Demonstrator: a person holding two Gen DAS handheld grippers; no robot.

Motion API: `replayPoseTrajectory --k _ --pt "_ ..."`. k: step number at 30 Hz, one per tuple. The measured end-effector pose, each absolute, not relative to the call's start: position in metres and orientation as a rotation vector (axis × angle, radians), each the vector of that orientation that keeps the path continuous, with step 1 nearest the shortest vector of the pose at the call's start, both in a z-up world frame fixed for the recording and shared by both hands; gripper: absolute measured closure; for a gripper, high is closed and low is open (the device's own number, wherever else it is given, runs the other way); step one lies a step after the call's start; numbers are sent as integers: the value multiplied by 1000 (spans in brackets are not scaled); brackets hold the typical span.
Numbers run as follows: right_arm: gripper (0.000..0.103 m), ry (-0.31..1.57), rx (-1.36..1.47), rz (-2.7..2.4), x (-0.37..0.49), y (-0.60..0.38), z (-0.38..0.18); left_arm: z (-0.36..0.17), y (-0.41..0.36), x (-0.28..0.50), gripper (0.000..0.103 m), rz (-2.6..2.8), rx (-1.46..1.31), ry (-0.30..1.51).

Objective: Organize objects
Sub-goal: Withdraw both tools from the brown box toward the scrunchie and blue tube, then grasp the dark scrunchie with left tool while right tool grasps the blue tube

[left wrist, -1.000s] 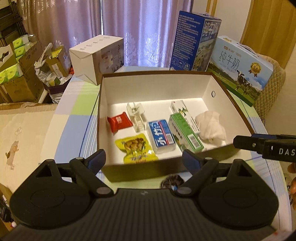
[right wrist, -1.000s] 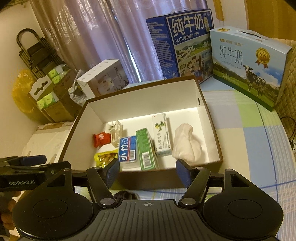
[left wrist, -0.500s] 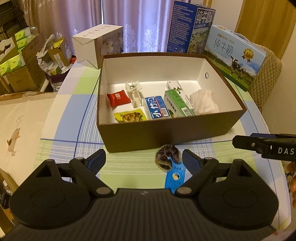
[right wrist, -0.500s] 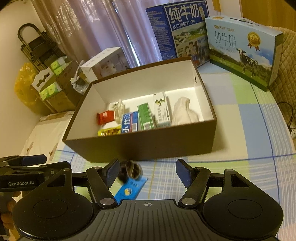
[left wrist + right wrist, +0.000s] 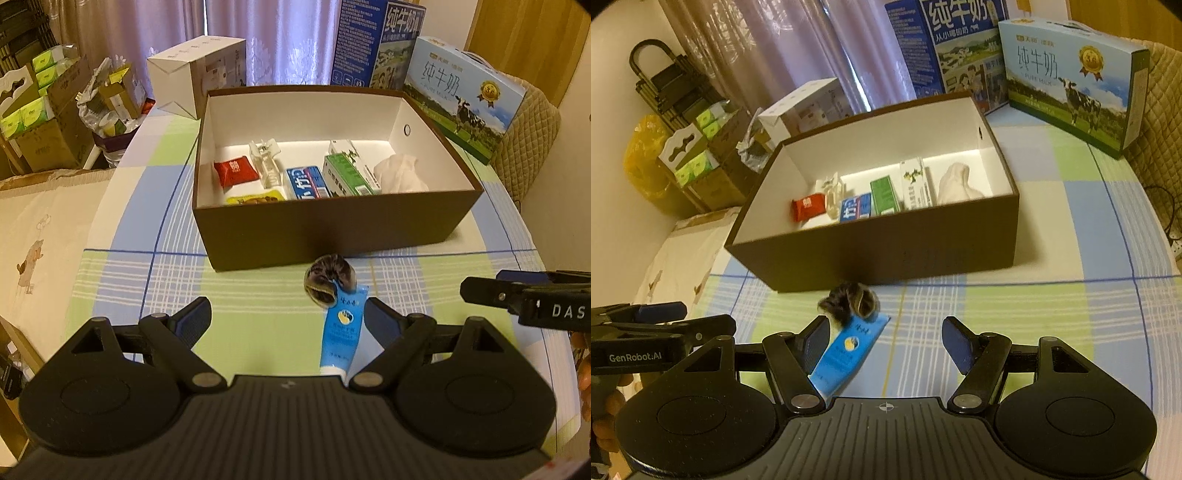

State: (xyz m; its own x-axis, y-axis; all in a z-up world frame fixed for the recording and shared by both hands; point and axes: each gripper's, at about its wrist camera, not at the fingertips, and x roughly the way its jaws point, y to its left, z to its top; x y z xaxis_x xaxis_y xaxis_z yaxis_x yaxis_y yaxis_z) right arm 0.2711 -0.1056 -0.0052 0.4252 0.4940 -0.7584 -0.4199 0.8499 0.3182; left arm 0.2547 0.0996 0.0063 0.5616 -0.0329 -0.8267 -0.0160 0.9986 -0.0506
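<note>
A brown open box [image 5: 332, 232] [image 5: 886, 254] holds a red packet [image 5: 234, 171], a clear clip, a yellow snack bag [image 5: 255, 199], a blue pack [image 5: 306, 182], green and white cartons [image 5: 343, 175] and a white cloth [image 5: 399, 175]. In front of it on the checked cloth lie a dark hair scrunchie [image 5: 328, 278] [image 5: 853, 301] and a blue tube [image 5: 341, 332] [image 5: 846, 354]. My left gripper [image 5: 286, 321] is open and empty, the tube by its right finger. My right gripper [image 5: 886, 339] is open and empty, the tube by its left finger.
Two milk cartons [image 5: 458, 92] [image 5: 1067, 77] and a white box [image 5: 195, 74] stand behind the brown box. Cardboard boxes and bags [image 5: 48, 122] sit off the table's left edge. A padded chair back [image 5: 528, 147] is at the far right.
Both grippers have pulled back and away from the box. The scrunchie and blue tube, hidden or barely seen before, now lie in full view before the fingers. Both stay open.
</note>
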Motion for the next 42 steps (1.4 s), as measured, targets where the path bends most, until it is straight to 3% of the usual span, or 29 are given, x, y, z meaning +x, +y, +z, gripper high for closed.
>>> replayPoseTrajectory --k 42 --pt "38 1233 -3 614 243 -55 -80 -64 134 239 14 50 -55 1163"
